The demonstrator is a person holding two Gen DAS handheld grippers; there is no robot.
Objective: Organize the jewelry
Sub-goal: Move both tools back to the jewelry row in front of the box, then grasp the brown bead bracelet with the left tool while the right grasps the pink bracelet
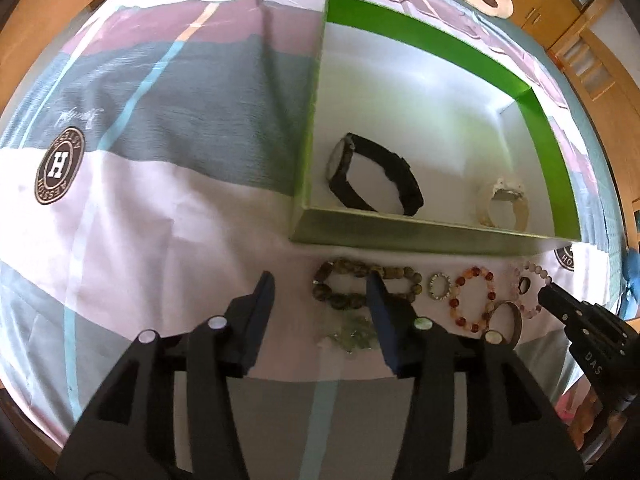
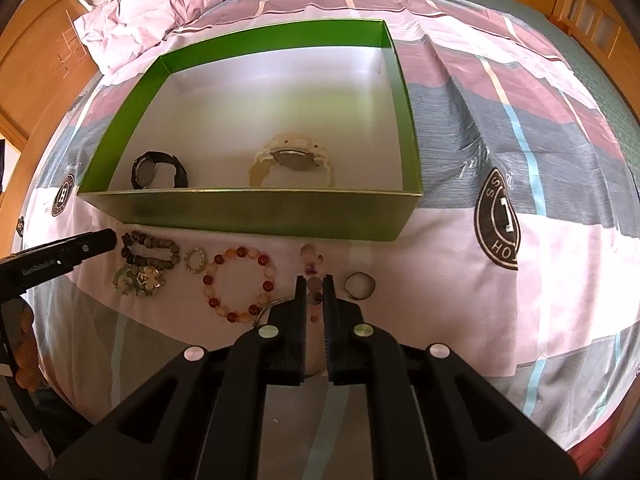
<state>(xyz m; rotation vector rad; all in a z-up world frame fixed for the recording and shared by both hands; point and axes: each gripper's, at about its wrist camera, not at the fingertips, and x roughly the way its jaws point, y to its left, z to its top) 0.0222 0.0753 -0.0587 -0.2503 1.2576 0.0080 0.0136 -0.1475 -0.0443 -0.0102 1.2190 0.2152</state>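
A green box (image 1: pixel 408 232) (image 2: pixel 256 210) on the bed holds a black watch (image 1: pixel 374 174) (image 2: pixel 160 170) and a cream watch (image 1: pixel 504 202) (image 2: pixel 294 162). In front of it lies a row of jewelry: a brown stone bracelet (image 1: pixel 360 284) (image 2: pixel 150 252), a green bead cluster (image 1: pixel 352 334) (image 2: pixel 138 280), a small silver ring (image 1: pixel 439 286) (image 2: pixel 195 260), a red-orange bead bracelet (image 1: pixel 474 300) (image 2: pixel 240 284), a pink bead bracelet (image 1: pixel 532 288) (image 2: pixel 314 280), a dark ring (image 2: pixel 360 286). My left gripper (image 1: pixel 320 284) is open above the brown bracelet. My right gripper (image 2: pixel 315 284) is shut on the pink bracelet.
The striped bedspread (image 1: pixel 160 120) has round logo patches (image 1: pixel 60 166) (image 2: pixel 498 220). A crumpled pink pillow (image 2: pixel 160 4) lies behind the box. Wooden furniture (image 1: pixel 592 40) stands along the bed's edge. A metal bangle (image 1: pixel 508 320) lies beside the red-orange bracelet.
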